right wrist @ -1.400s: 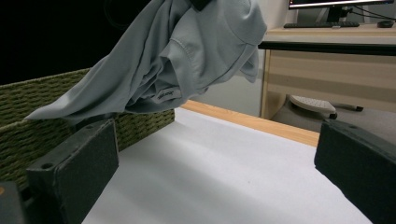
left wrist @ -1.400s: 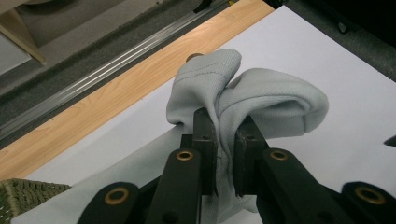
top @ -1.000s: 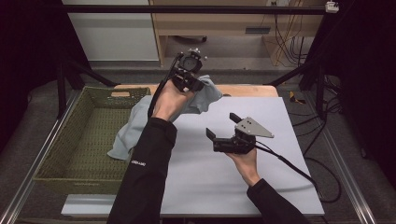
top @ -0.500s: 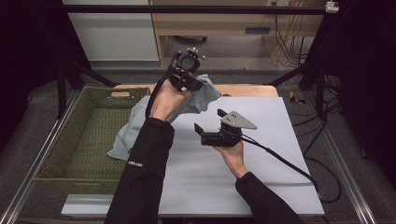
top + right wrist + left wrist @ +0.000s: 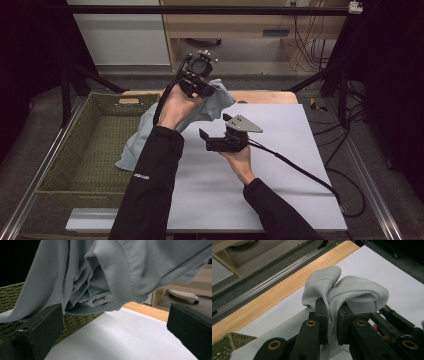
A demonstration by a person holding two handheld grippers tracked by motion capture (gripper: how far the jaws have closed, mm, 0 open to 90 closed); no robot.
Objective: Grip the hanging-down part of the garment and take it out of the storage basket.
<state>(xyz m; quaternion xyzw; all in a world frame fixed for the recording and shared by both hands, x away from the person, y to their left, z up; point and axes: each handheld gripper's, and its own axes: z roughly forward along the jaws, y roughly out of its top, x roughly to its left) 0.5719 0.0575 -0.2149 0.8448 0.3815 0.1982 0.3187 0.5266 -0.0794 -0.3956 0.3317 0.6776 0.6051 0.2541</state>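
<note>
The table (image 5: 280, 200) carries a white sheet, with bare wood along its 12 o'clock edge. At 9 o'clock stands a green woven basket (image 5: 75, 150). A pale grey garment (image 5: 145, 132) hangs from the table's upper left, about 11 o'clock, trailing down over the basket's rim. The left gripper (image 5: 210, 89) is raised there, its jaws clenched on a bunched fold of the garment (image 5: 352, 295). The right gripper (image 5: 207, 137), near the table's centre, points toward 9 o'clock with jaws released wide, just under the hanging cloth (image 5: 120, 270), whose small label (image 5: 98, 300) shows.
</note>
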